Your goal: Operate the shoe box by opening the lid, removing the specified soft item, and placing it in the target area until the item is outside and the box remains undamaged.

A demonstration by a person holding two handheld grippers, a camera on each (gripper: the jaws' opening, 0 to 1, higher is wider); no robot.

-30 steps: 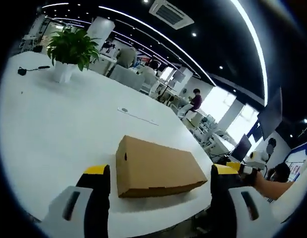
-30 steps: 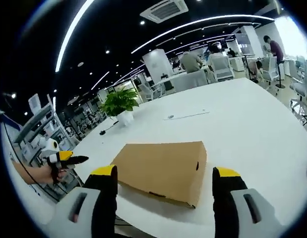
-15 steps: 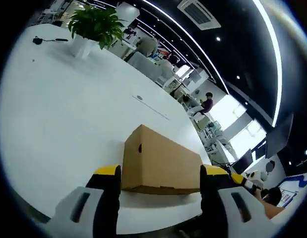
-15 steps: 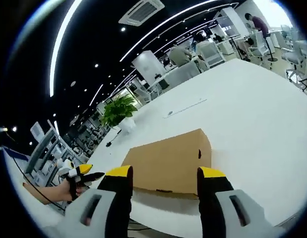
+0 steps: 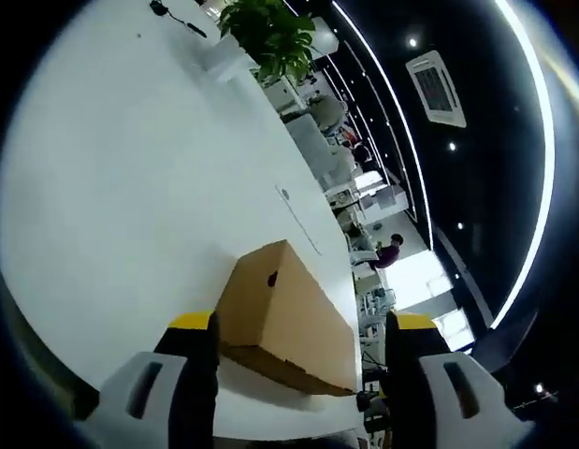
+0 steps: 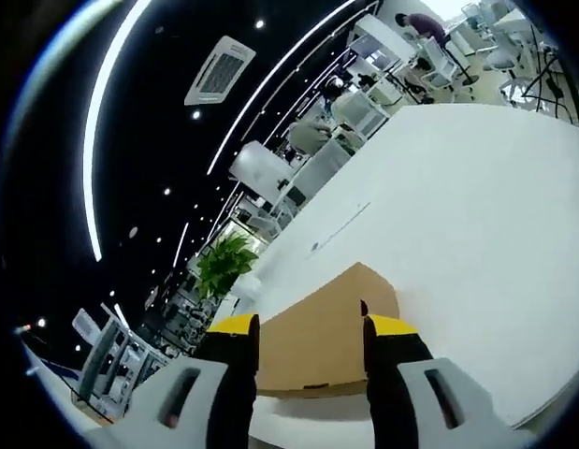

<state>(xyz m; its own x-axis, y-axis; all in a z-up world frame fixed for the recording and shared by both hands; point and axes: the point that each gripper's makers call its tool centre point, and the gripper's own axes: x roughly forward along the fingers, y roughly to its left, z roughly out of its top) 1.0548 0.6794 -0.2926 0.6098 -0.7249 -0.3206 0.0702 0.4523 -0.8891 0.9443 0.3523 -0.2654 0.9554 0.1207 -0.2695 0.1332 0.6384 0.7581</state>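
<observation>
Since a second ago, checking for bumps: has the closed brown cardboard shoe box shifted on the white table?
No. The brown cardboard shoe box keeps its place relative to the thin strip on the white table; the cameras moved.

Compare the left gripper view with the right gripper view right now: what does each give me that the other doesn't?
Left gripper view: the cardboard box's small end with its round hole, a black cable on the table beyond the plant, and the left gripper, jaws open.

Right gripper view: the box's long side, with a dark slot at its bottom edge, a shelving rack behind, and the right gripper, jaws open.

Both: closed box, white table, potted plant, ceiling vent.
</observation>
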